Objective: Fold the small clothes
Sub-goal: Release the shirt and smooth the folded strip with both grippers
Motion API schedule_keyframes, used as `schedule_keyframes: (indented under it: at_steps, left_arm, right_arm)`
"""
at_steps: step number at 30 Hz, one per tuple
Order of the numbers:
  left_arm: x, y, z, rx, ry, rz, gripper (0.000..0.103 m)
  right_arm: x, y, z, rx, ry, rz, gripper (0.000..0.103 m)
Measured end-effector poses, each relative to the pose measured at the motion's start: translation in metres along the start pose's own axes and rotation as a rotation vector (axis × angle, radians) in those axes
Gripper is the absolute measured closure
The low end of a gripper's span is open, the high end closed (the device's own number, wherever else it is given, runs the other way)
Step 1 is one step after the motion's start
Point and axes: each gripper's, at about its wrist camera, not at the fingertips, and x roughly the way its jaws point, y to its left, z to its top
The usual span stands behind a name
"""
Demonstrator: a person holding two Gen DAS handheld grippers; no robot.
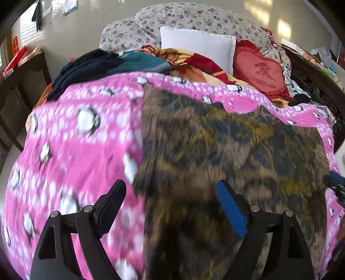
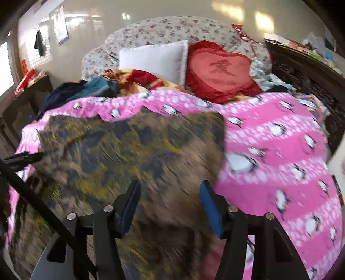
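Bed (image 1: 71, 150) under its pink penguin blanket carries the brown patterned garment (image 1: 226, 150), spread flat; we hold our left claw (image 1: 171, 202) and right claw (image 2: 169, 202) gaping wide above its near edge, gripping nothing; 2 pillows (image 2: 155, 59) lie beyond.

Pink penguin-print blanket (image 1: 71, 150) covers the bed in front of me. Behind it: white pillow (image 1: 197, 46), red heart cushion (image 1: 262, 72) touching it on the right, floral bedding (image 1: 183, 18) at the back, dark clothes pile (image 1: 90, 66) far left.
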Motion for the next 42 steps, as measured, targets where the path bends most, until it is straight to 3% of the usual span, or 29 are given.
schedule_keyframes:
  at_steps: [4,7,13,16,23,33,42]
  left_arm:
    - [-0.01,0.003,-0.025,0.008,0.019,0.045,0.018]
    - [-0.028,0.003,-0.045,0.033,-0.002,0.08,0.018]
    - [-0.066,-0.002,-0.073,0.075,-0.073,0.119,0.018]
    - [-0.082,-0.004,-0.083,0.078,-0.096,0.112,0.018]
    - [-0.113,0.001,-0.111,0.083,-0.099,0.08,0.018]
    - [-0.141,0.043,-0.178,0.018,0.027,-0.02,0.017]
    - [-0.135,0.064,-0.227,-0.046,0.139,-0.128,0.017]
  right_arm:
    - [0.042,-0.015,-0.021,0.048,0.135,-0.041,0.038]
    - [0.039,-0.024,-0.026,0.125,0.127,-0.005,0.038]
    - [-0.038,-0.01,-0.039,0.059,0.052,0.005,0.036]
    - [-0.082,-0.008,-0.054,0.039,0.017,0.038,0.03]
    - [-0.152,-0.012,-0.105,0.041,0.017,0.09,0.024]
    - [-0.159,-0.02,-0.191,0.067,0.137,0.147,0.023]
    - [-0.148,-0.022,-0.231,0.089,0.21,0.228,0.022]
